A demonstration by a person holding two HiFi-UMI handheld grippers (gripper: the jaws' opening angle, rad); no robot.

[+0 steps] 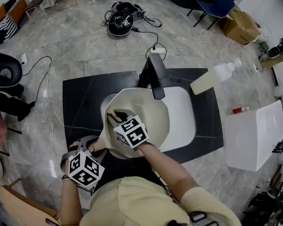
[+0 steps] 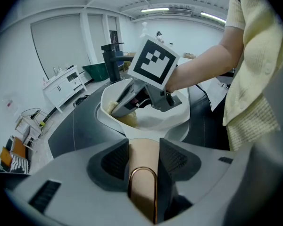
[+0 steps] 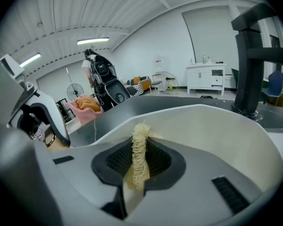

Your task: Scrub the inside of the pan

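Dark tabletop (image 1: pixel 80 107) noted, with a white sink (image 1: pixel 184 119) set into it and a black faucet (image 1: pixel 154 76) at its back edge. A cream pan (image 1: pixel 153 114) is held over the left part of the sink. Left tool (image 2: pixel 142 166) is clamped on the pan's handle (image 2: pixel 141 147), a pale peach bar with a copper loop at its end. Right tool (image 3: pixel 139 164) is closed on a straw-coloured fibrous scrubber (image 3: pixel 139 138) and is reached down into the pan, with the scrubber near the inner wall on the person's left.

Step judged to be the scrubbing itself. It is best done with the handle gripped firmly, so the pan is not turned by the strokes. The pad should be pressed flat and worked round wall and base alike.

Contents: nothing is seen in the pan but the scrubber and the tool tip; water or foam cannot be made out. A pale bottle (image 1: pixel 212 78) is set at the tabletop's right rear; its fill level cannot be read.
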